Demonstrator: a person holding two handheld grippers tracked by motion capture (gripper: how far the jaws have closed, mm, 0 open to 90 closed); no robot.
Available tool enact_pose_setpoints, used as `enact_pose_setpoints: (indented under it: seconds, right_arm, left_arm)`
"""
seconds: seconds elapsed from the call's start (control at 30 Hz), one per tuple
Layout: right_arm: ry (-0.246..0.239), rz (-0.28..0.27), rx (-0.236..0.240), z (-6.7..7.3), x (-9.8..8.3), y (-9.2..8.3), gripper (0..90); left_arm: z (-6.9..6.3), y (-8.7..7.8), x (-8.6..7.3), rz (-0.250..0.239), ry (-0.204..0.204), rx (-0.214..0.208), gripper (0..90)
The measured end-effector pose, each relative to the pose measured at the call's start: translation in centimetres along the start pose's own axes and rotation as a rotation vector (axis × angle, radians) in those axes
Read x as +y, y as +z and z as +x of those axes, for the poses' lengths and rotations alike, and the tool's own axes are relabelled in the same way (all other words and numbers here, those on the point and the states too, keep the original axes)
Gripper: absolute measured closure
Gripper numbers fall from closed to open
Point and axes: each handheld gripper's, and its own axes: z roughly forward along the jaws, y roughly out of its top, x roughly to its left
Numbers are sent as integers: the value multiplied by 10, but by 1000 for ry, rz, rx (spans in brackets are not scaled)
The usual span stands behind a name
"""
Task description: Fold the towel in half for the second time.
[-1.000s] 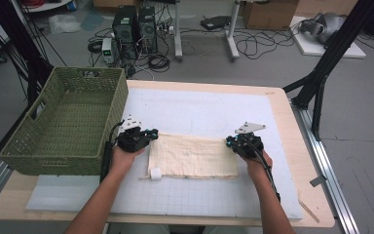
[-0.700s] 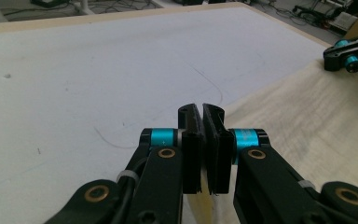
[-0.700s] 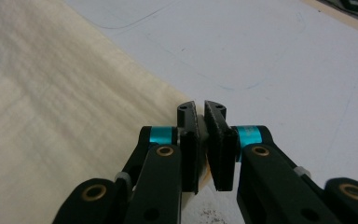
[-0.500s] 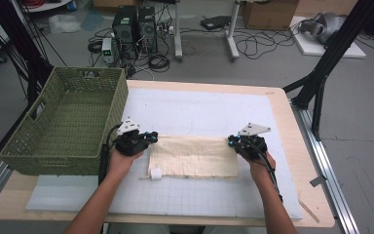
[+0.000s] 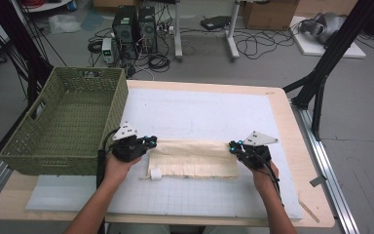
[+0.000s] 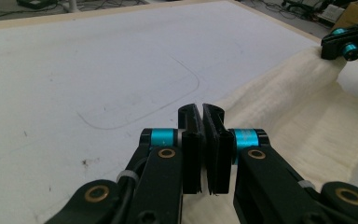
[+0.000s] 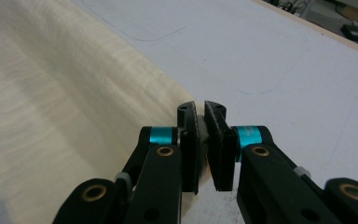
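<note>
The desk [image 5: 292, 204] carries a white gridded mat [image 5: 199, 112] over most of its top, and a green woven basket [image 5: 65, 122] stands on its left end. On the mat, near the person's edge, lies a cream towel [image 5: 195, 158], already folded into a long band running left to right, with a small white tag [image 5: 154, 174] sticking out at its near left corner.

The left claw [image 5: 151, 142] is pinched shut on the towel's far left corner, and the right claw [image 5: 233, 145] is pinched shut on the far right corner; in the gripper views each pair of jaws stands almost together with cloth nipped between the pads (a thin layer, so the bite is slight).

The step in hand looks like another fold, carrying the far edge over toward the near one. To do it well, I would keep both claws level with each other and moving at the same pace so the edge stays straight, hold the cloth lightly taut between them, and let go only once the edges line up
</note>
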Motion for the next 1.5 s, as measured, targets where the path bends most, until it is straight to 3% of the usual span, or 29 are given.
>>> enact_pose_setpoints:
  seconds: [0.27,0.4,0.6,0.87,0.97,1.03,1.07,1.13,1.2,1.37,1.5]
  right_arm:
    - [-11,-30,35,18,-18,-17,846]
    - [-36,-7,39,25,-21,-20,846]
    - [-36,-13,56,30,-25,-28,846]
    - [-55,29,78,38,-35,-32,845]
    - [-45,30,83,39,-35,-33,845]
    - [-46,31,90,40,-37,-33,845]
    - [-42,33,89,40,-37,-33,845]
    - [-43,38,93,39,-38,-33,844]
    - [-34,37,92,39,-38,-34,844]
    - [-23,51,108,39,-39,-33,843]
    - [-20,60,120,39,-40,-34,807]
  left_arm:
    - [-8,-10,-17,9,0,-25,858]
    - [-13,-14,-24,15,8,-36,857]
    - [-21,-23,-28,14,25,-45,857]
    - [-26,-22,-37,79,57,-60,852]
    - [-27,-24,-37,93,49,-53,833]
    - [-25,-26,-37,87,31,-44,779]
    - [-24,-28,-36,77,11,-33,709]
    - [-22,-32,-33,44,-50,-23,555]
    - [-19,-37,-29,2,-78,-21,502]
    - [-20,-42,-13,-105,-91,-28,487]
    - [-24,-30,-16,-58,-73,-60,570]
